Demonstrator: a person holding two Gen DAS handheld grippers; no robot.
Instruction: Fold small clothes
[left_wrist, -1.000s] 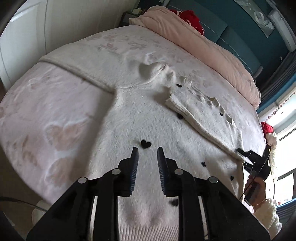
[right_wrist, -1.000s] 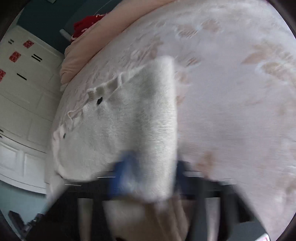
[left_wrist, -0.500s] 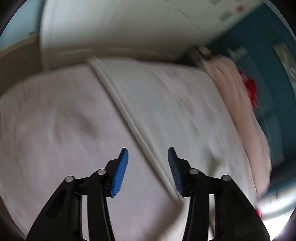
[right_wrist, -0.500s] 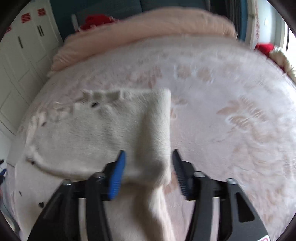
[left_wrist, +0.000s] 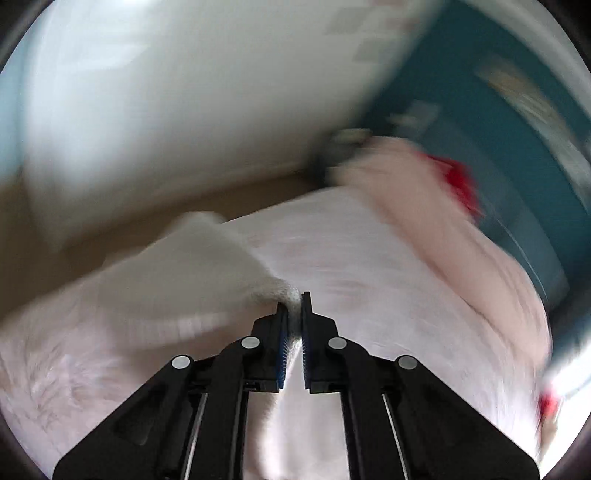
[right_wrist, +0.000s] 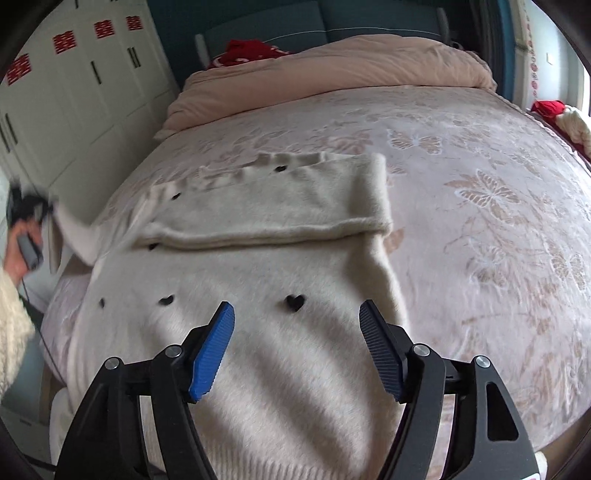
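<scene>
1. At the far left of the right wrist view, a person's hand (right_wrist: 18, 254) in a cream knit sleeve (right_wrist: 11, 325) holds the left gripper (right_wrist: 27, 206), blurred, beside the bed's left edge, with a white sleeve of the sweater (right_wrist: 79, 236) stretched out to it.
2. In the left wrist view the left gripper (left_wrist: 294, 314) is clenched on a bit of that white knit sleeve (left_wrist: 207, 269), pinched between its blue pads; everything else there is motion-blurred.
3. The white fluffy sweater (right_wrist: 258, 332) with small black hearts (right_wrist: 294, 302) lies flat on the pink butterfly-patterned bedspread (right_wrist: 498, 229), left of the bed's middle.
4. Its other sleeve (right_wrist: 295, 199) is folded across the upper body, lying as a flat band.
5. The right gripper (right_wrist: 297, 325) hovers above the sweater's lower part, its jaws opening, nothing between the blue pads (right_wrist: 212, 347).
6. Behind, a peach duvet (right_wrist: 332, 66) is bunched at the head of the bed, white wardrobes (right_wrist: 66, 96) to the left.
</scene>
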